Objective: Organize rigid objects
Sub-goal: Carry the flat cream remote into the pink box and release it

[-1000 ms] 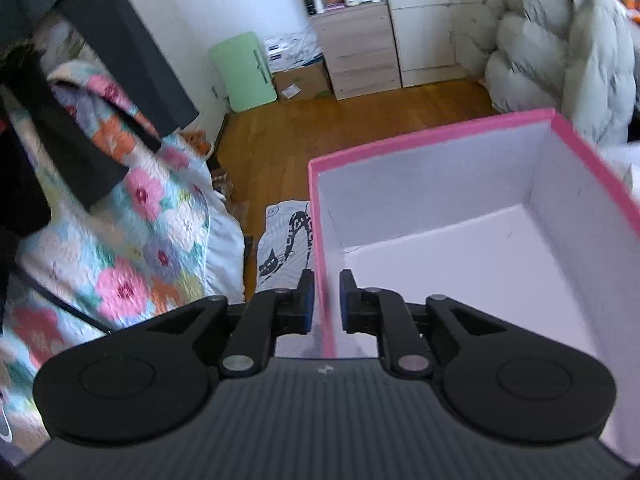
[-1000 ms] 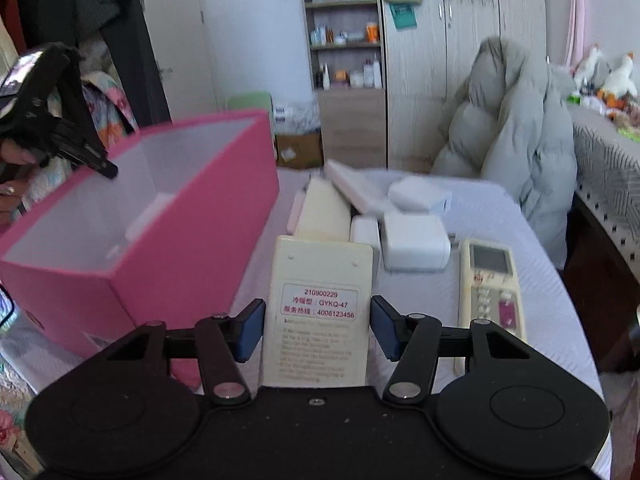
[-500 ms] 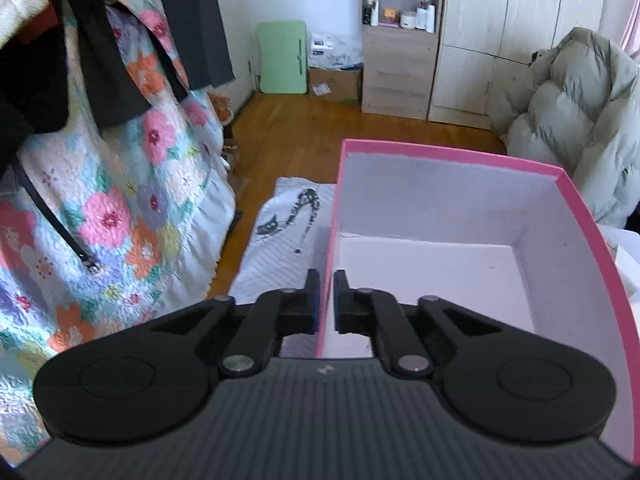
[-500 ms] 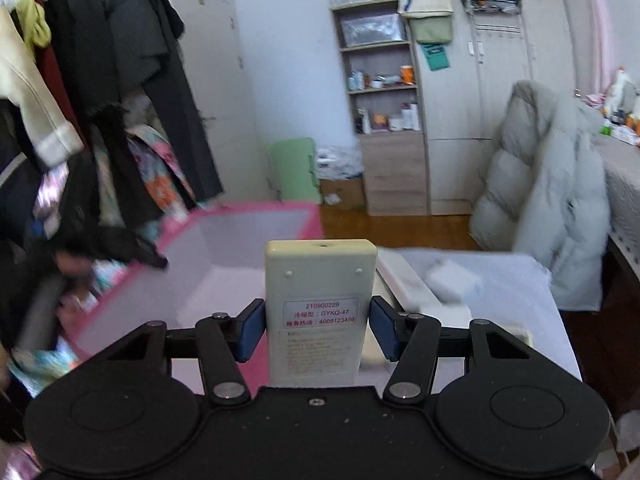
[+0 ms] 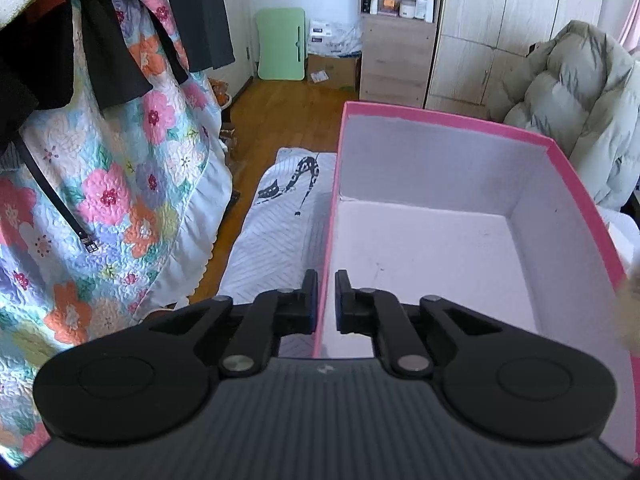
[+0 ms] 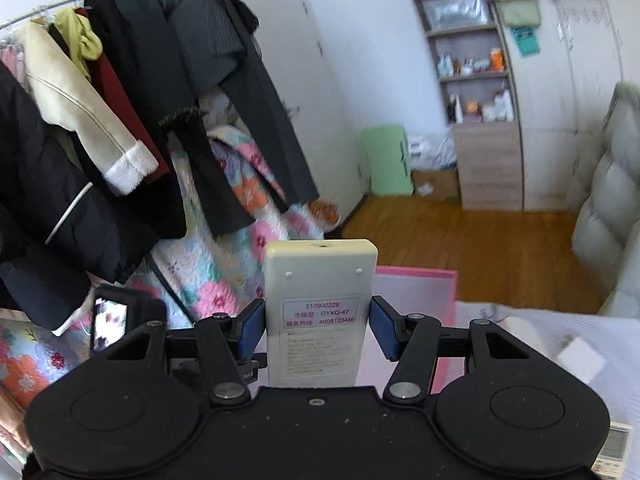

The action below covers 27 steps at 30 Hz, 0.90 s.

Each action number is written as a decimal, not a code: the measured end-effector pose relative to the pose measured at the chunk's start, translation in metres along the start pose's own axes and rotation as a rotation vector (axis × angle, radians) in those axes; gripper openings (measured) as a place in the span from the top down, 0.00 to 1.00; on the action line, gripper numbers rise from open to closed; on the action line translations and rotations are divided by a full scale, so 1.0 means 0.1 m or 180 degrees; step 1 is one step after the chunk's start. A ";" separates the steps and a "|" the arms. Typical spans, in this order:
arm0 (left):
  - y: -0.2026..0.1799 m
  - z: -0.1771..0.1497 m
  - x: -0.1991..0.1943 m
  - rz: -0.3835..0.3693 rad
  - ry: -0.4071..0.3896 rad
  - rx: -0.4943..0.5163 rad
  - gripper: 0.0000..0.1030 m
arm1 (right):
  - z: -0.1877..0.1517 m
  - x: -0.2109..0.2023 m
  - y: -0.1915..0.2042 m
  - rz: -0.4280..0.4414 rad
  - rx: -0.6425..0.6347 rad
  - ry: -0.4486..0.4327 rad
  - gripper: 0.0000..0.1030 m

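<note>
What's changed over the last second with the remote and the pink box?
The right gripper has lifted the cream rectangular remote control, label side up, off the white cloth toward the pink cardboard box. The left gripper has closed onto the box's side wall. The remote stays gripped; the box is still empty.

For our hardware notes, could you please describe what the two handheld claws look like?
Both are matte black, with two round discs at the base and silver pivot pins on angled link arms. The left claw has a ribbed grey body with a small white mark and black fingertips. The right claw has a smooth black body and blue pads.
</note>
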<state>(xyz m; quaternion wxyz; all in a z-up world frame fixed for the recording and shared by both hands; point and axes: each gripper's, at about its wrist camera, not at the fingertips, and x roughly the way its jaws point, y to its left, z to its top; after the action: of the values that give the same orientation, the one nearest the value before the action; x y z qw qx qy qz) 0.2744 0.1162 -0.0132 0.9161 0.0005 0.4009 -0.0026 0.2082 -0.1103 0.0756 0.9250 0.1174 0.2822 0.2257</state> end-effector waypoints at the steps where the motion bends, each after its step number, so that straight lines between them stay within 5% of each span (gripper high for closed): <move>1: 0.00 -0.01 -0.01 0.0012 -0.0027 0.0013 0.96 | 0.01 0.11 -0.01 0.0030 0.0048 0.0071 0.40; 17: 0.01 -0.03 0.00 -0.0043 -0.0126 -0.0022 0.96 | -0.10 1.65 -0.19 -0.0026 0.0744 0.1076 0.40; 27: 0.00 -0.04 0.00 -0.0044 -0.0123 -0.0015 0.96 | -0.16 2.17 -0.25 -0.0171 0.1074 0.1268 0.40</move>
<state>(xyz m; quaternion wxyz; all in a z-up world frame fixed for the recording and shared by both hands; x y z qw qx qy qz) 0.2716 0.1161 -0.0154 0.9237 -0.0045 0.3831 -0.0080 0.3685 -0.0258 -0.0484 0.8242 0.2157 0.4954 0.1694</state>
